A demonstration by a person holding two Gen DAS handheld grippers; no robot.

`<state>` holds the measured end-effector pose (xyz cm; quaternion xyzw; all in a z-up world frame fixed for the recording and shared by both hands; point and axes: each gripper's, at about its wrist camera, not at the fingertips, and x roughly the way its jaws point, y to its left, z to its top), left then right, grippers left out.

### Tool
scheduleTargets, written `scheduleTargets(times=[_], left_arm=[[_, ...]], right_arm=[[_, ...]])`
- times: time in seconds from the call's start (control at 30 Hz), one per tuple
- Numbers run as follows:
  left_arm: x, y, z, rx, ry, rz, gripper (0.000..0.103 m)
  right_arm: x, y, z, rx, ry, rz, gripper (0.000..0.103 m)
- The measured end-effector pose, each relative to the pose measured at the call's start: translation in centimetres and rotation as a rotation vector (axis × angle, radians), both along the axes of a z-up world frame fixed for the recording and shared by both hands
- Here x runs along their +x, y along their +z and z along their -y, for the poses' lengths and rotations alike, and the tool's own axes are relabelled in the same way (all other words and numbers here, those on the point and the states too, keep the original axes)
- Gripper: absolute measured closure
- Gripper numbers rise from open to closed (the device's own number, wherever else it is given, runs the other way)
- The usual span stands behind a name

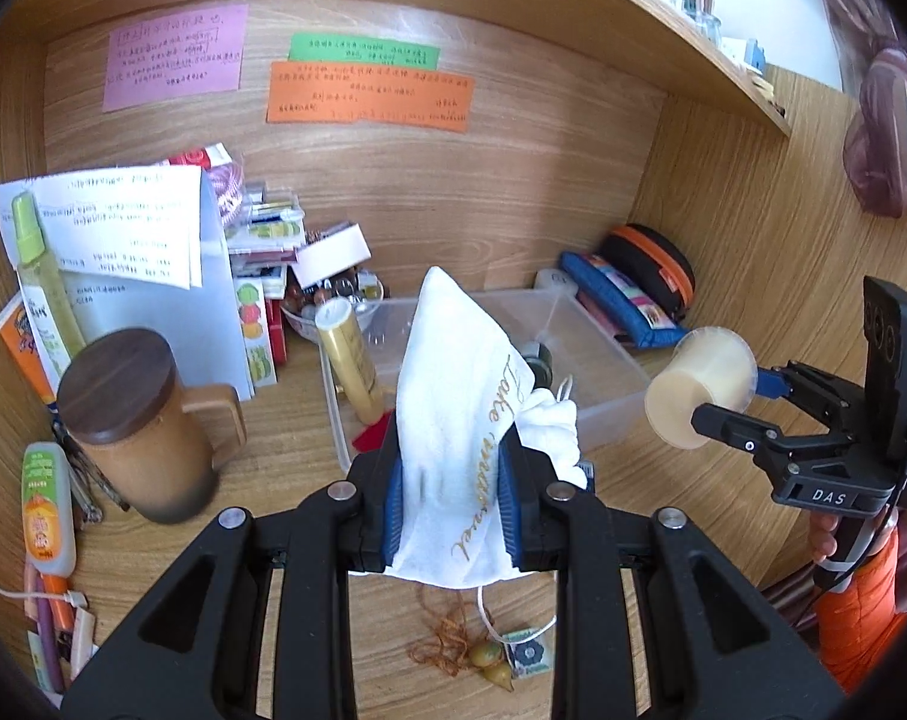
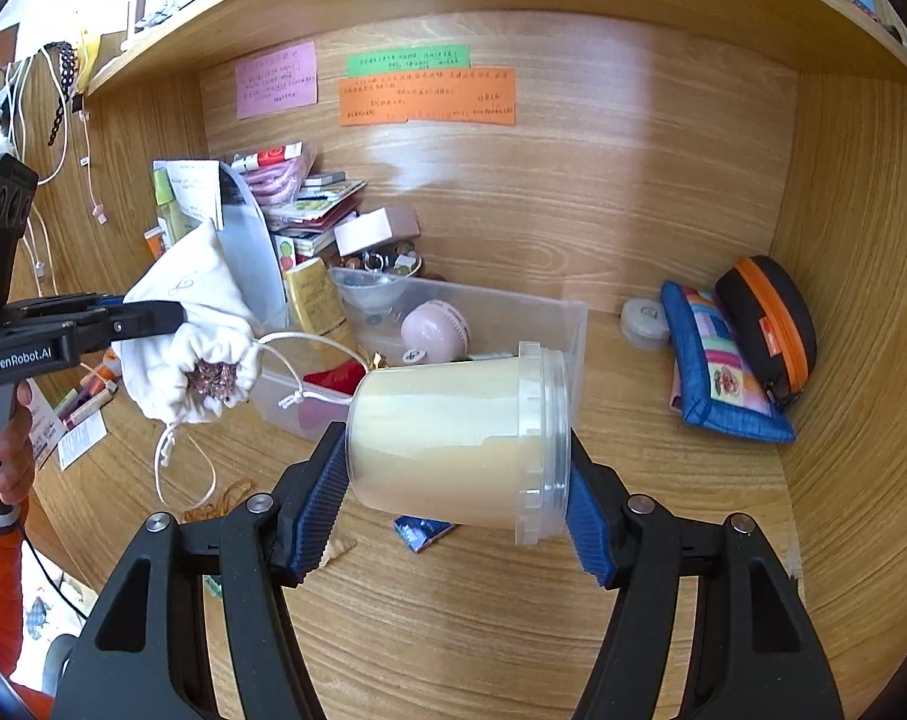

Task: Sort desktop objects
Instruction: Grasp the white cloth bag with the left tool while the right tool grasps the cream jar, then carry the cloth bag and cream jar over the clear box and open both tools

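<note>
Left gripper (image 1: 453, 504) clamped on soft, light pouch (image 1: 459, 396), mouth agape; right gripper (image 2: 453, 498) gripping smooth, slippery jar (image 2: 453, 438) endwise.

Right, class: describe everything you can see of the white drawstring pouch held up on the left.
The white drawstring pouch looks like soft cotton, with gold script lettering on one side. The left tool pinches it between blue pads, holding it in the air above the wooden desk. Its gathered mouth is part open, showing something pinkish and glittery inside. A white cord dangles loose below. Nothing else touches it.
</note>
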<state>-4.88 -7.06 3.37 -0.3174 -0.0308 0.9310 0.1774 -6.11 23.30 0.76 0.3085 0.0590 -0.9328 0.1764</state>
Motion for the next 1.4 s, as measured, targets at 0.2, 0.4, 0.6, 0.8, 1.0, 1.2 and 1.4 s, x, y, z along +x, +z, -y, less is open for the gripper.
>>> scheduleTargets(times=[0.2, 0.4, 0.6, 0.8, 1.0, 1.2, 1.4], left_arm=[[-1.5, 0.8, 0.2, -0.015, 0.014, -0.014, 0.077], [-3.5, 1.3, 0.4, -0.021, 0.026, -0.015, 0.077], [-5.7, 1.3, 0.2, -0.019, 0.042, -0.010, 0.077], [-8.2, 0.5, -0.5, -0.020, 0.054, 0.014, 0.077], [-11.0, -0.7, -0.9, -0.013, 0.062, 0.051, 0.077], [-13.0, -1.9, -1.3, -0.015, 0.060, 0.083, 0.077], [-14.7, -3.4, -2.1, -0.034, 0.052, 0.111, 0.077]], right_arm=[[-1.2, 0.7, 0.0, 0.001, 0.002, -0.008, 0.041], [-2.9, 1.0, -0.1, -0.003, 0.005, -0.005, 0.041], [-4.9, 1.2, -0.2, -0.010, 0.006, 0.001, 0.041], [-7.5, 1.1, -0.1, -0.030, 0.005, 0.018, 0.041], [-10.1, 0.4, 0.5, -0.032, 0.011, 0.048, 0.041], [-12.4, -0.8, 1.1, -0.020, 0.021, 0.082, 0.041], [-14.9, -2.2, 1.7, -0.002, 0.022, 0.119, 0.041]])
